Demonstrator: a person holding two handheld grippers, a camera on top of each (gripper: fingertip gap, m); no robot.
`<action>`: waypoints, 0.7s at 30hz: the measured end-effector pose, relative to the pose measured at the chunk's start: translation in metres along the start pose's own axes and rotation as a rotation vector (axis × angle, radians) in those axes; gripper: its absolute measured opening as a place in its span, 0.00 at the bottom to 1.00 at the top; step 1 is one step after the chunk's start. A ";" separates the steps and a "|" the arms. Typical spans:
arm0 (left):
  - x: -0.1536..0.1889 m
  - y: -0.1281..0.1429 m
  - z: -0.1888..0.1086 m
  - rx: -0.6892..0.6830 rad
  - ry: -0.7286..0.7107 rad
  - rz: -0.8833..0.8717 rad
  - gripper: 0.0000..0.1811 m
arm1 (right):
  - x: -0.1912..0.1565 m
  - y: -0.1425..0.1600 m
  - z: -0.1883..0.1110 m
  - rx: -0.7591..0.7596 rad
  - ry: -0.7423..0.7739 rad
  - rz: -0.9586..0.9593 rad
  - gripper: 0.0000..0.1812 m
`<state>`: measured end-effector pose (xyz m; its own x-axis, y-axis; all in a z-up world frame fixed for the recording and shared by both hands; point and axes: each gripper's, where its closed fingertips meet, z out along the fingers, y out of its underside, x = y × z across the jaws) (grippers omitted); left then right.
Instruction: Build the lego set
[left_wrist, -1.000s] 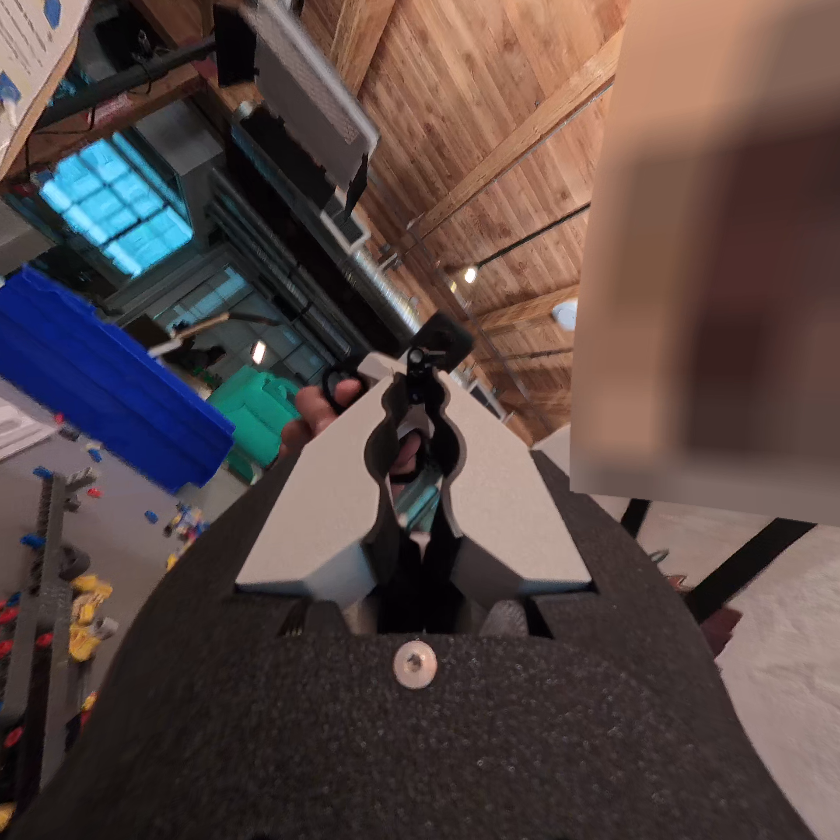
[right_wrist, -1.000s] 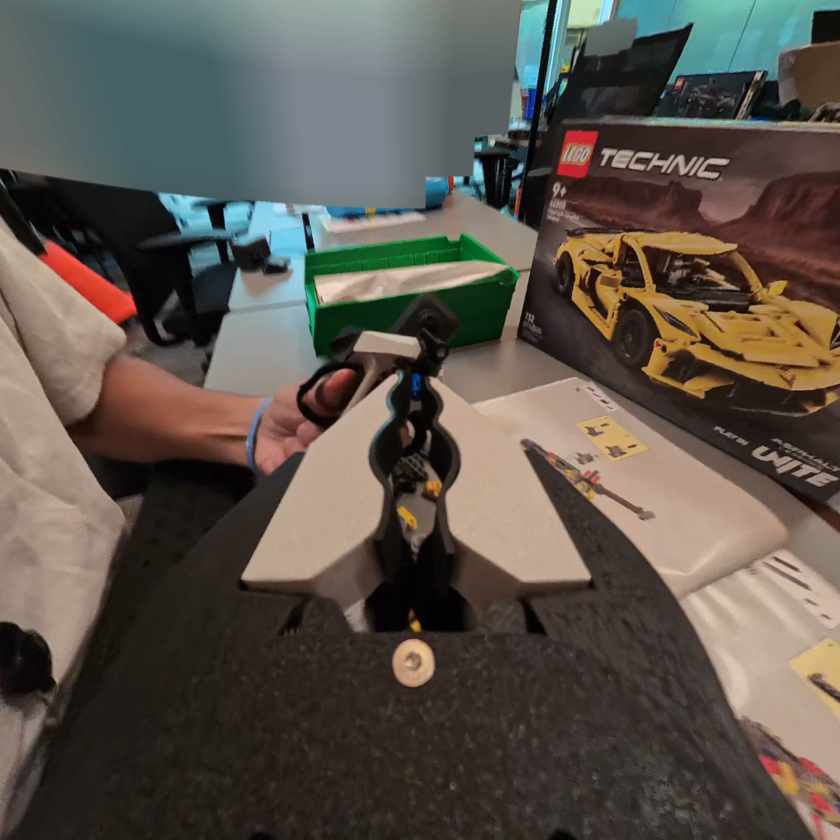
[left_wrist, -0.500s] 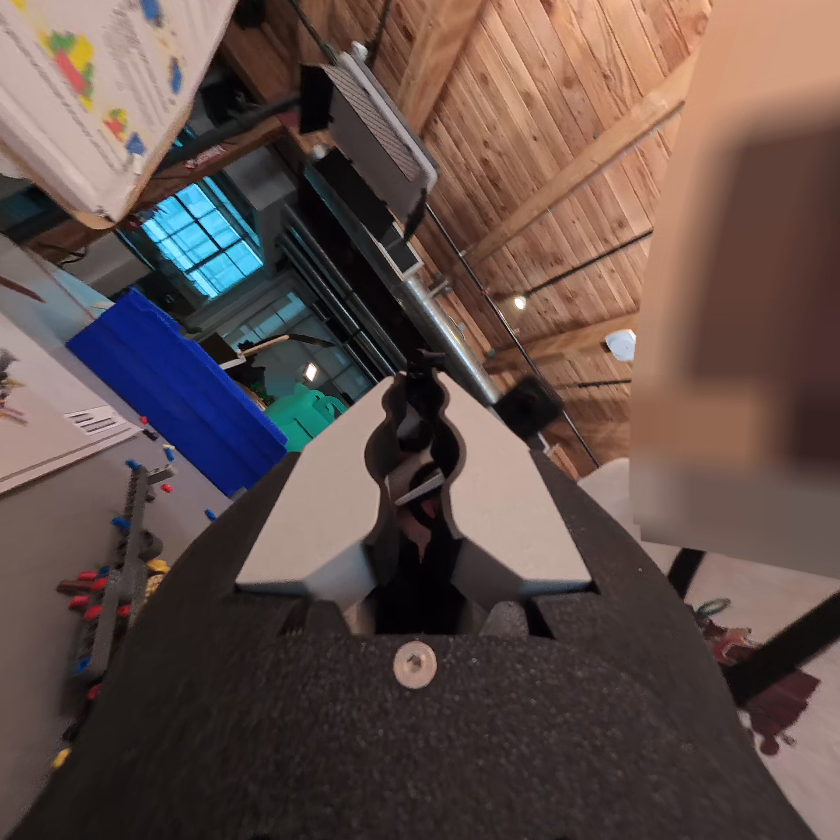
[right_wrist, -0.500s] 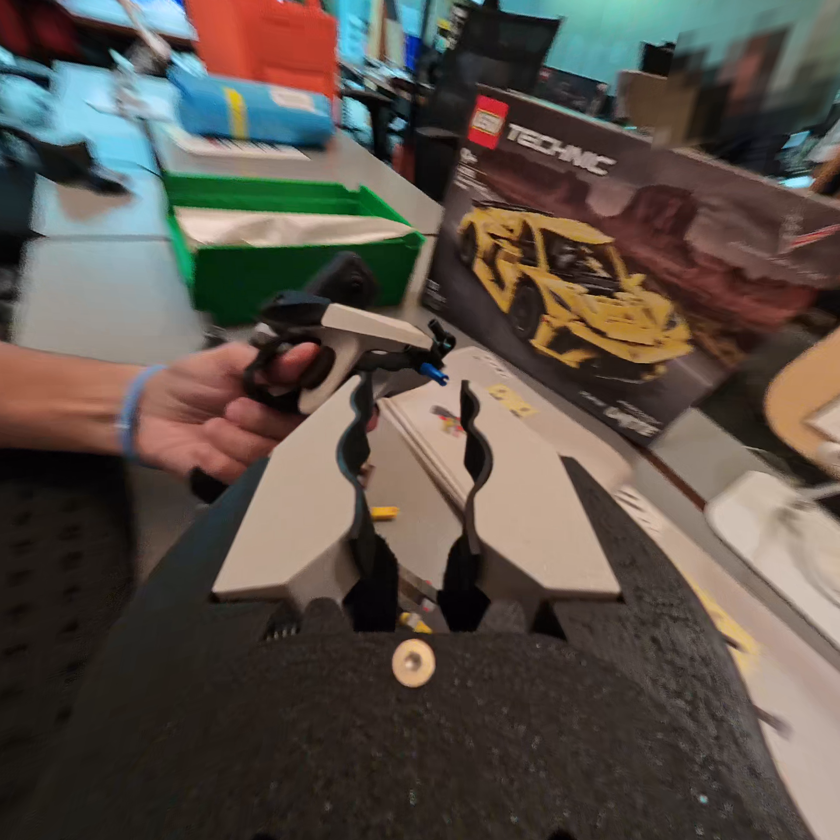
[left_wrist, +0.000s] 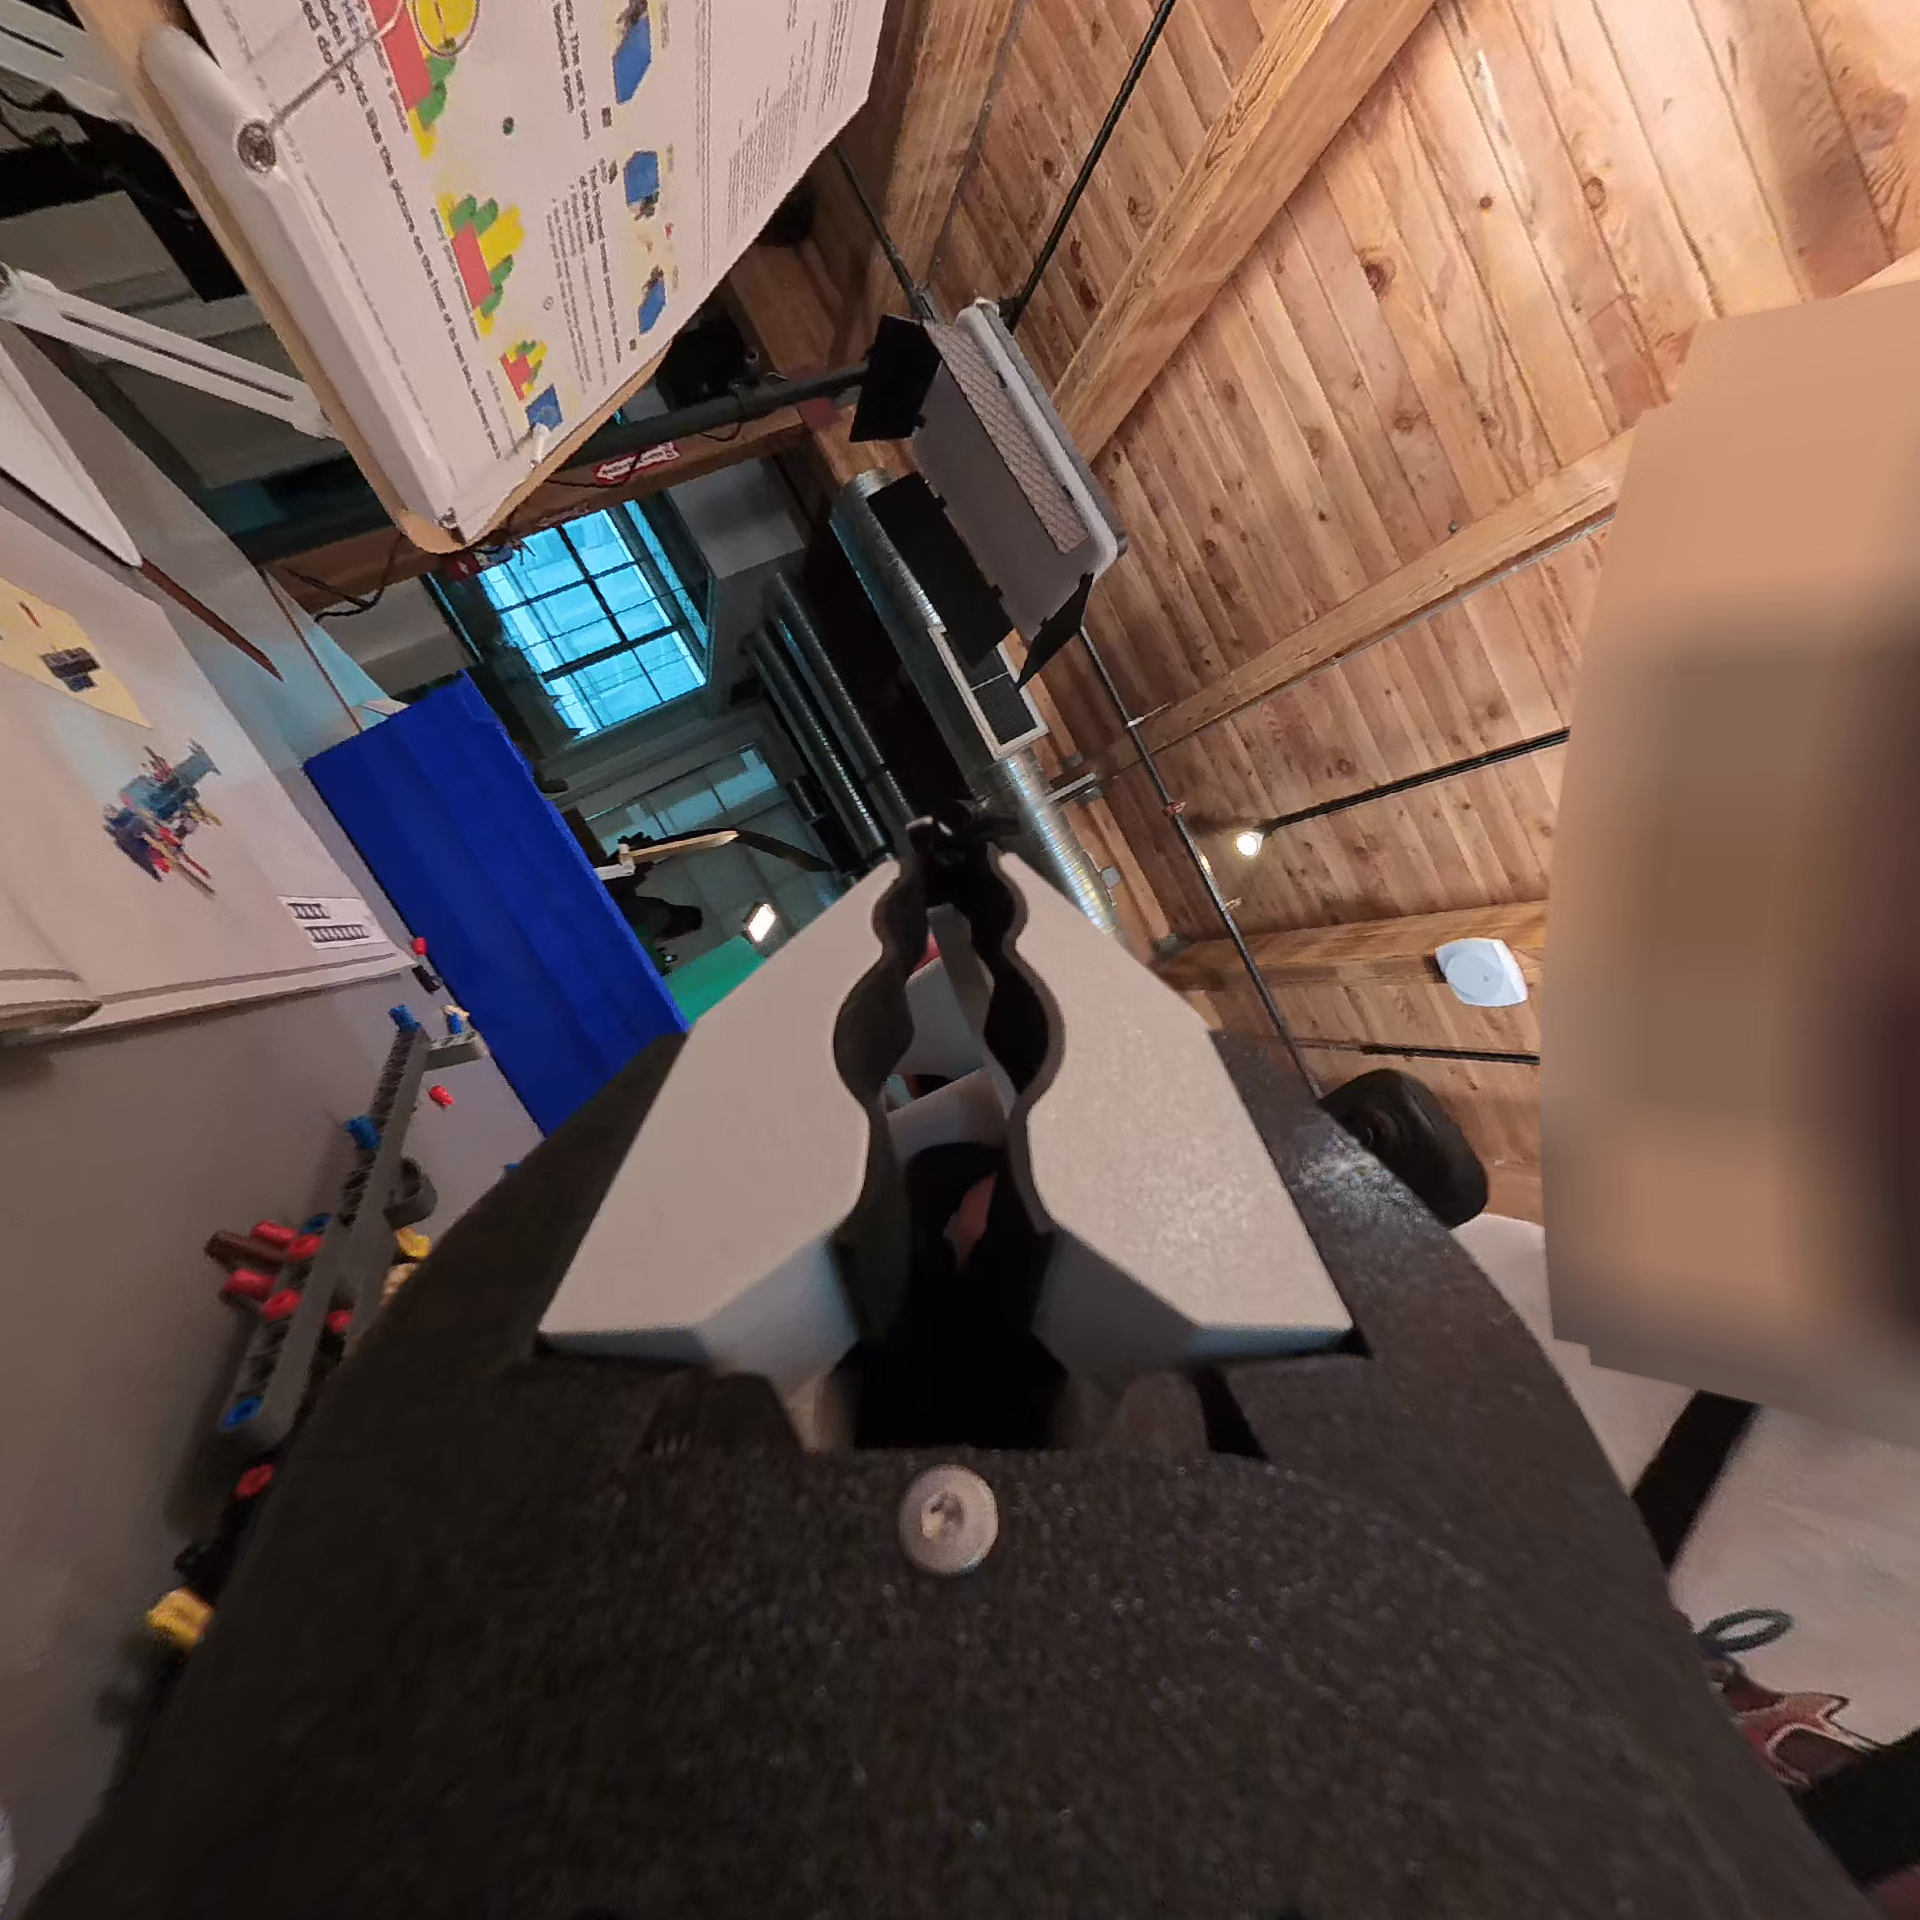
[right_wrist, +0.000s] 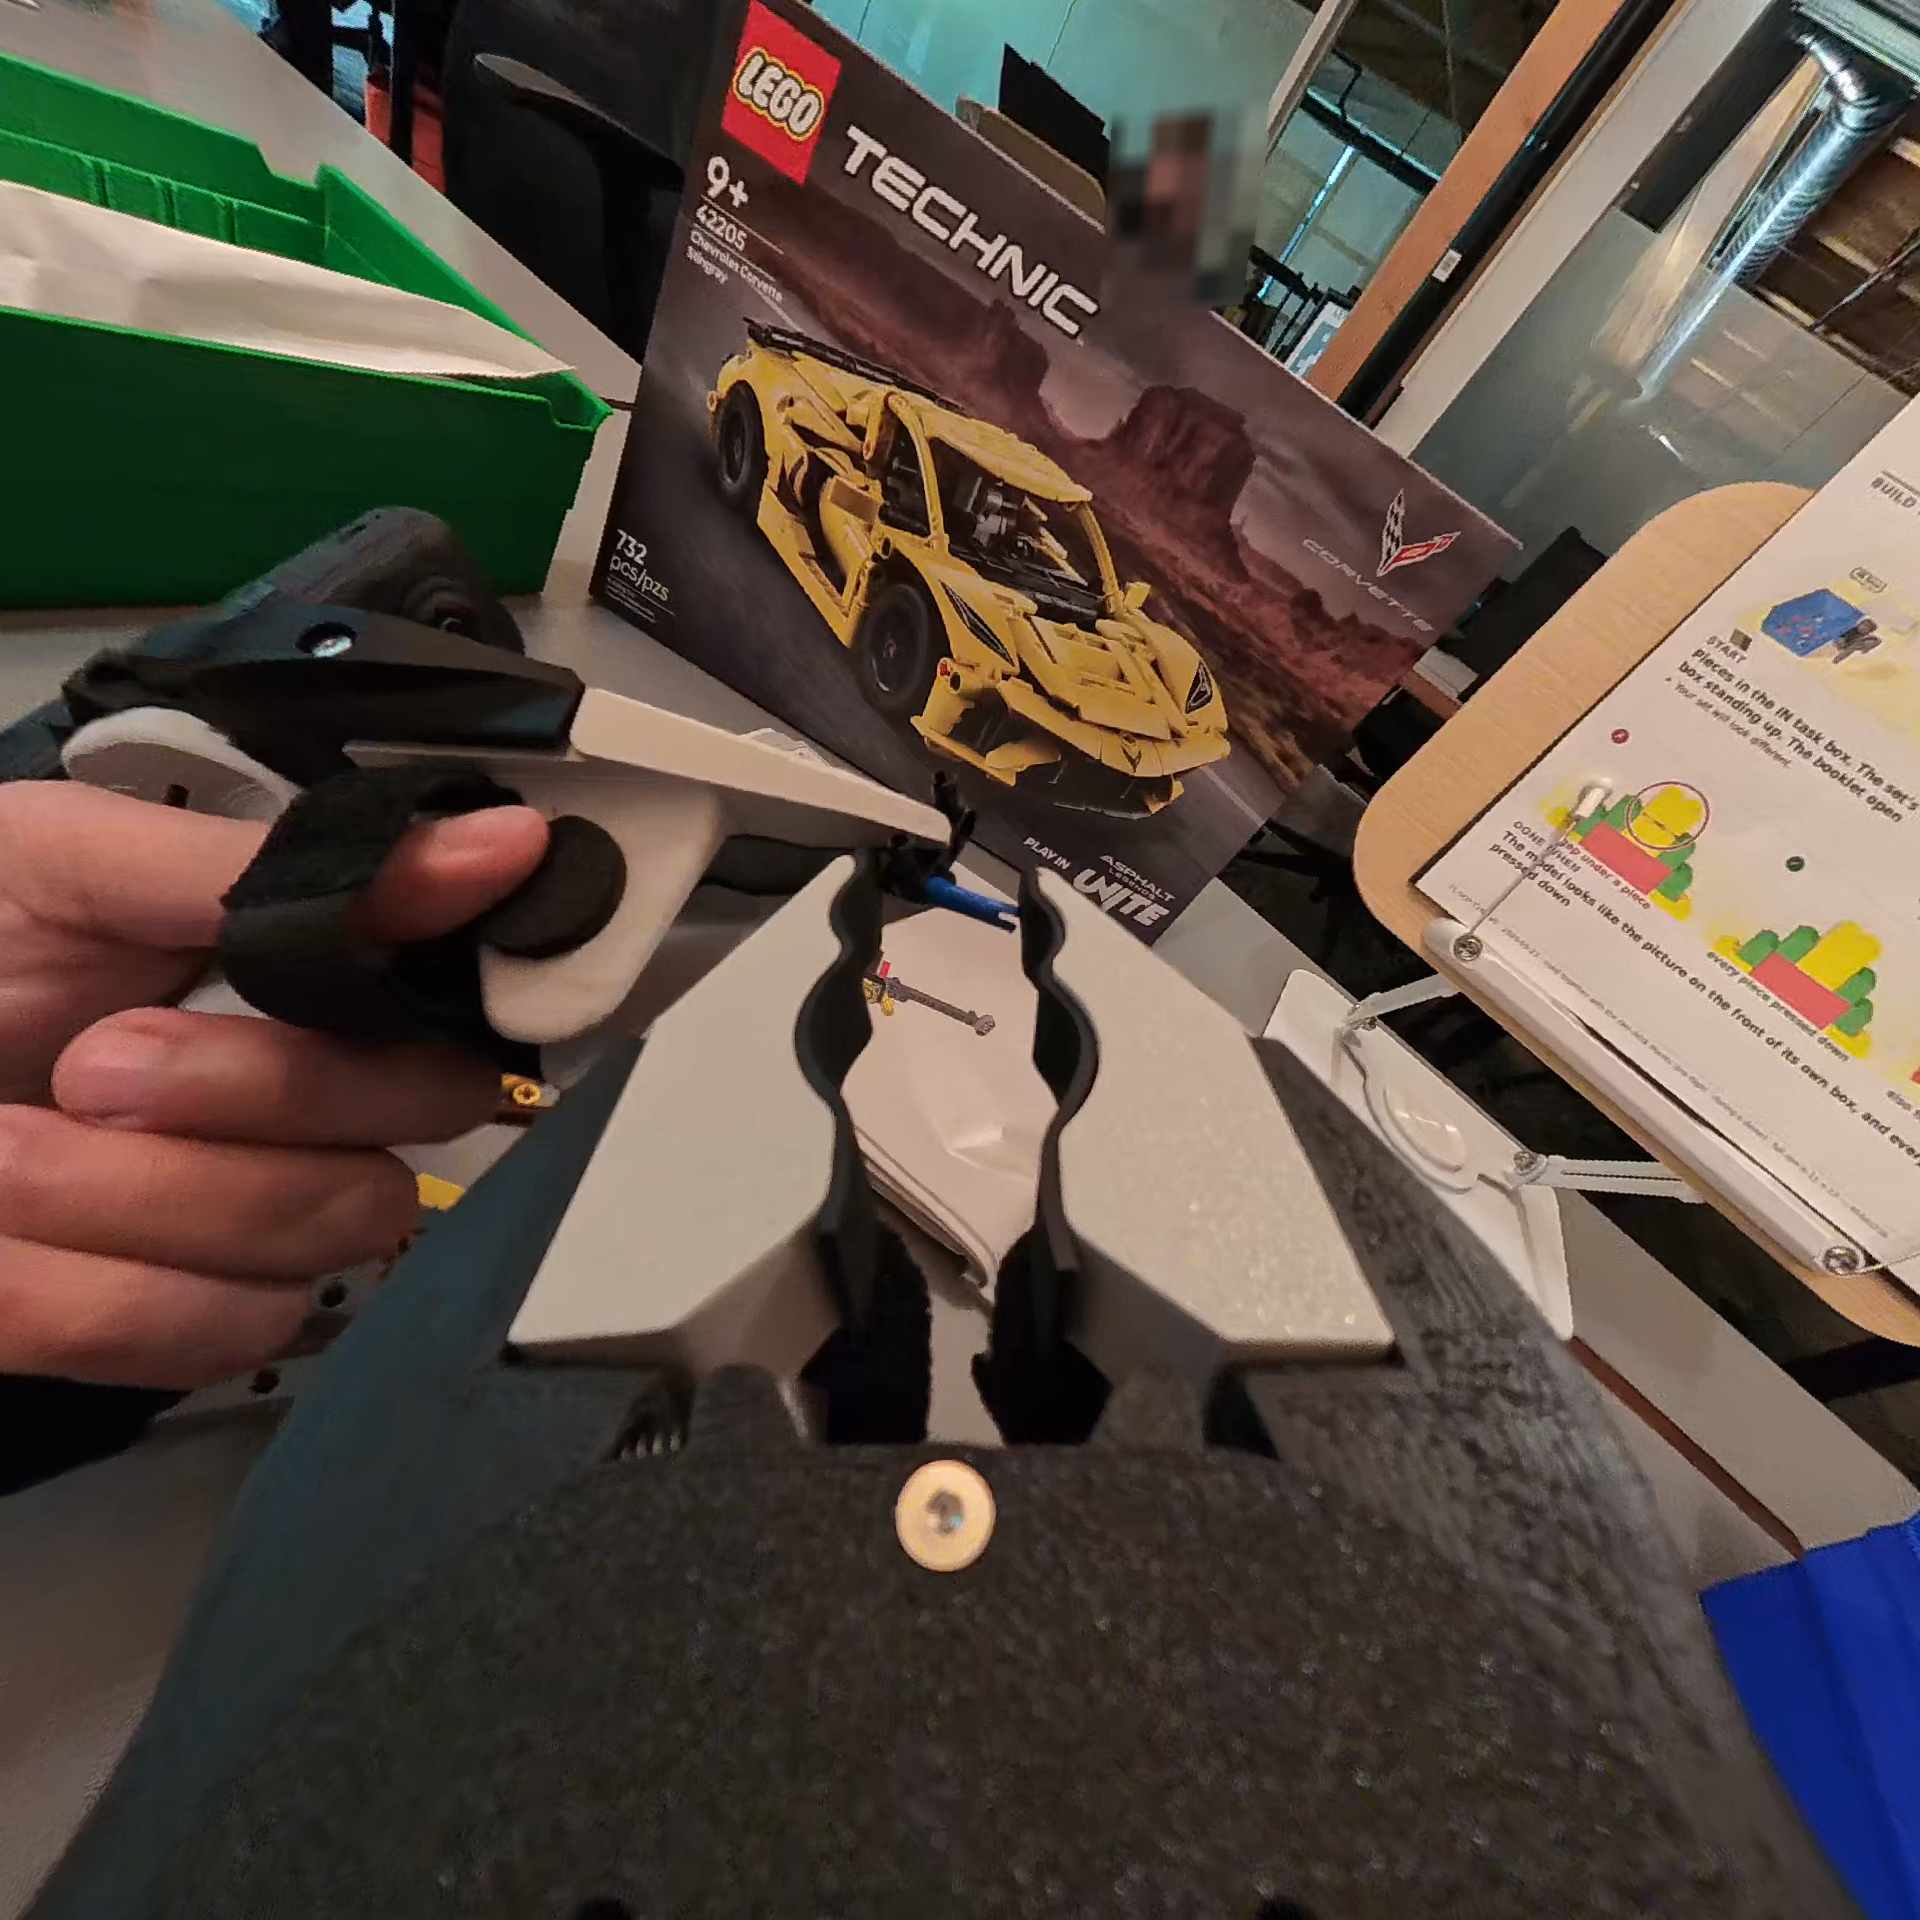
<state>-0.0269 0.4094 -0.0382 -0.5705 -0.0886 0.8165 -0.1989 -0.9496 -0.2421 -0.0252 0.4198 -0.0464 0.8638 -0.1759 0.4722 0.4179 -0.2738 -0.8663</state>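
My left gripper (left_wrist: 951, 868) is shut on a small black Lego piece (left_wrist: 951, 836) at its fingertips and is tilted up toward the wooden ceiling. In the right wrist view the left gripper (right_wrist: 935, 826) comes in from the left, held by a hand (right_wrist: 208, 1091). The black piece (right_wrist: 914, 857) at its tip carries a blue pin (right_wrist: 961, 896). My right gripper (right_wrist: 940, 883) is open, with its jaws on either side of the pin and not touching it. A long grey Technic beam (left_wrist: 332, 1226) with red and blue pins lies on the table.
The Lego set box (right_wrist: 987, 499) stands behind the grippers, with a green bin (right_wrist: 208, 447) to its left. An instruction board on a stand (right_wrist: 1714, 831) is at the right. An open booklet (right_wrist: 935, 1049) lies below the grippers. A blue bin (left_wrist: 488, 883) and loose pieces (left_wrist: 177, 1616) are on the table. Left and right tips are no more than a few centimetres apart.
My right gripper was shut on the piece together with the left one; it has opened and let go. The left gripper keeps the piece. Both views have swung round.
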 end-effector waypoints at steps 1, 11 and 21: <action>0.000 0.000 0.000 -0.008 -0.009 0.021 0.03 | 0.000 0.000 0.000 0.005 -0.005 -0.009 0.14; 0.006 0.005 0.002 -0.042 0.015 0.037 0.03 | -0.001 -0.005 -0.005 0.051 -0.053 -0.008 0.12; -0.008 0.006 -0.001 -0.116 -0.063 0.100 0.04 | -0.004 0.010 -0.001 0.005 -0.141 -0.001 0.13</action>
<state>-0.0246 0.4049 -0.0470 -0.5417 -0.2027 0.8158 -0.2365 -0.8945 -0.3793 -0.0246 0.4172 -0.0564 0.8943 -0.0406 0.4456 0.4197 -0.2690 -0.8669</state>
